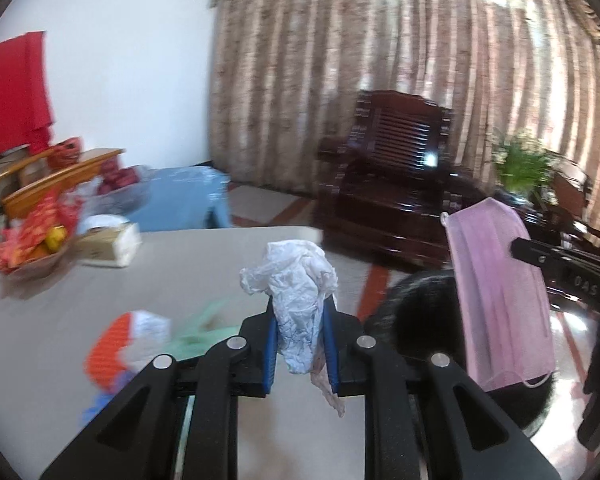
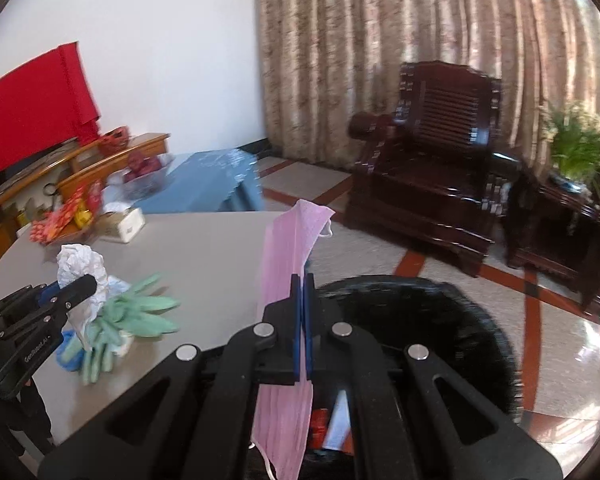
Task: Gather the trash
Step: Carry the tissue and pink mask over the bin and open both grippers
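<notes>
My left gripper (image 1: pixel 300 304) is shut on a crumpled white tissue (image 1: pixel 296 280) and holds it above the grey table (image 1: pixel 180 264) near its right edge. My right gripper (image 2: pixel 303 280) is shut on a pink face mask (image 2: pixel 288 264) that hangs over the black-lined trash bin (image 2: pixel 439 320) beside the table. The mask (image 1: pixel 495 280) and the bin (image 1: pixel 415 316) also show in the left wrist view. Green gloves (image 2: pixel 136 312) and an orange-and-white wrapper (image 1: pixel 116 344) lie on the table. The left gripper (image 2: pixel 80 284) shows with the tissue (image 2: pixel 80 264) in the right wrist view.
A tissue box (image 1: pixel 112 244) and a bowl of snacks (image 1: pixel 32 240) stand at the table's far left. A blue stool (image 2: pixel 212 180), a dark wooden armchair (image 2: pixel 431 168) and a potted plant (image 2: pixel 575 148) stand beyond. The bin holds some trash (image 2: pixel 331 424).
</notes>
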